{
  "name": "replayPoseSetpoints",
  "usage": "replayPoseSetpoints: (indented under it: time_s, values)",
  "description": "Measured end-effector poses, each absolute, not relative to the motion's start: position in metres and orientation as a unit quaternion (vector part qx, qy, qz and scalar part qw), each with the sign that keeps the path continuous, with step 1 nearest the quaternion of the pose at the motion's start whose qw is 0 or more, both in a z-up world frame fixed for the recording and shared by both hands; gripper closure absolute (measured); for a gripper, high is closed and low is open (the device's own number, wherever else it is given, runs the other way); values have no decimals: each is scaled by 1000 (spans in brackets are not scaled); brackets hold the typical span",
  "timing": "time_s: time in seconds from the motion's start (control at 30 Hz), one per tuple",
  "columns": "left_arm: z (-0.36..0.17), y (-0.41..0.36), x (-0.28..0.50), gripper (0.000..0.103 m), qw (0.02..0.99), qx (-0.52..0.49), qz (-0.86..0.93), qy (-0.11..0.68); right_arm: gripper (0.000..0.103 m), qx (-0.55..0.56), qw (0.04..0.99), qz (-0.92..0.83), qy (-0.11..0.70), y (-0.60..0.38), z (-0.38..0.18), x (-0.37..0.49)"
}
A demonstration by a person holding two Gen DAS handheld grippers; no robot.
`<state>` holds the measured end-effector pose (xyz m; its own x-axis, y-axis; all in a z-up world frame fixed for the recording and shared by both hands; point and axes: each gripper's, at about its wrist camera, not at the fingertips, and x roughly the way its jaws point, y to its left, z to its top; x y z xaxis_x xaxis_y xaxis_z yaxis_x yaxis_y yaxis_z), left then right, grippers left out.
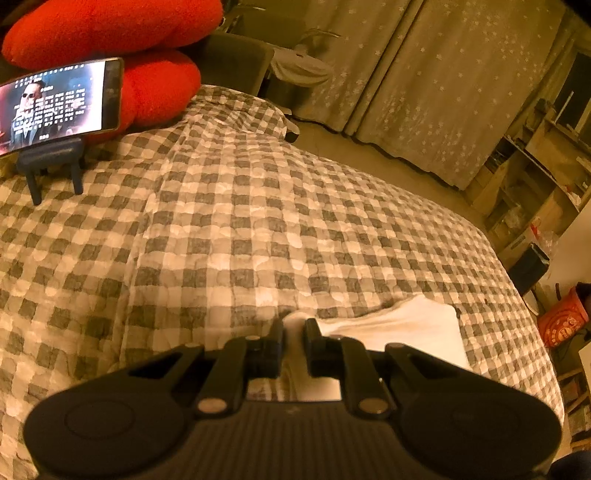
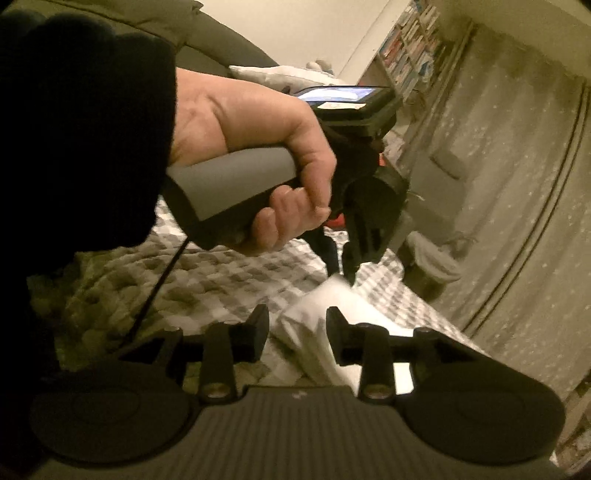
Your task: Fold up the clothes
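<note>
My left black two-finger gripper point(image 1: 293, 332) sits low over the grey-and-white checked quilted bedspread point(image 1: 236, 221), its two fingers drawn close with only a narrow slot between them, and the near edge of the folded white cloth garment point(image 1: 391, 328) shows in that slot; I take it as pinching the cloth, though the actual contact at the pads is hard to see. The garment lies flat on the bedspread, stretching away to the right of the fingers toward the bed's right edge. In my right wrist view, my right black two-finger gripper point(image 2: 297, 328) is spread wide, its fingers standing on either side of a blurred corner of the same white garment point(image 2: 325, 306) without clearly touching it. Ahead of it, my left hand point(image 2: 258, 147), coming out of a dark sleeve point(image 2: 85, 129), is wrapped around the grey handle of the left gripper, whose fingertips point down onto the far edge of the white cloth. At the head of the bed a phone with a lit screen point(image 1: 55, 103) stands on a small dark stand point(image 1: 51, 162), just in front of red plush cushions point(image 1: 110, 33). Pale curtains with small star prints point(image 1: 443, 81) hang beyond the bed.
</note>
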<state>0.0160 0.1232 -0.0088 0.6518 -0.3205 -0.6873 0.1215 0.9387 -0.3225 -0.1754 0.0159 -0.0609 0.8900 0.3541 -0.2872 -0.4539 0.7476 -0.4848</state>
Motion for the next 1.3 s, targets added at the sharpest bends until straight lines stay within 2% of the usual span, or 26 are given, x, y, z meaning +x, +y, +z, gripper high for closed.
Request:
replayPoseSetpoints:
  time_s: [0.03,0.07,0.1,0.17,0.37,0.83,1.0,1.3]
  values:
    - [-8,123,16,91,901,-123,-123,398,74,-278,932,214,91,15,-60,-173]
    - [-8,123,16,91,901,-123,-124,397,90,-274,934,211,94,13,-60,-171]
    - [-7,124,16,91,901,-123,-125,396,94,-271,935,208,96,12,-60,-169]
    - [-6,125,14,92,902,-126,-127,392,96,-263,938,204,98,10,-58,-166]
    - [-4,130,12,93,904,-132,-123,387,97,-238,946,206,76,3,-47,-176]
    - [-5,129,6,93,914,-103,-92,381,96,-245,936,230,101,8,-55,-177]
    - [-2,130,0,93,920,-91,-73,373,89,-228,930,258,132,6,-58,-171]
    - [12,132,-44,92,945,-55,-37,322,89,-180,936,285,98,-40,-12,-177]
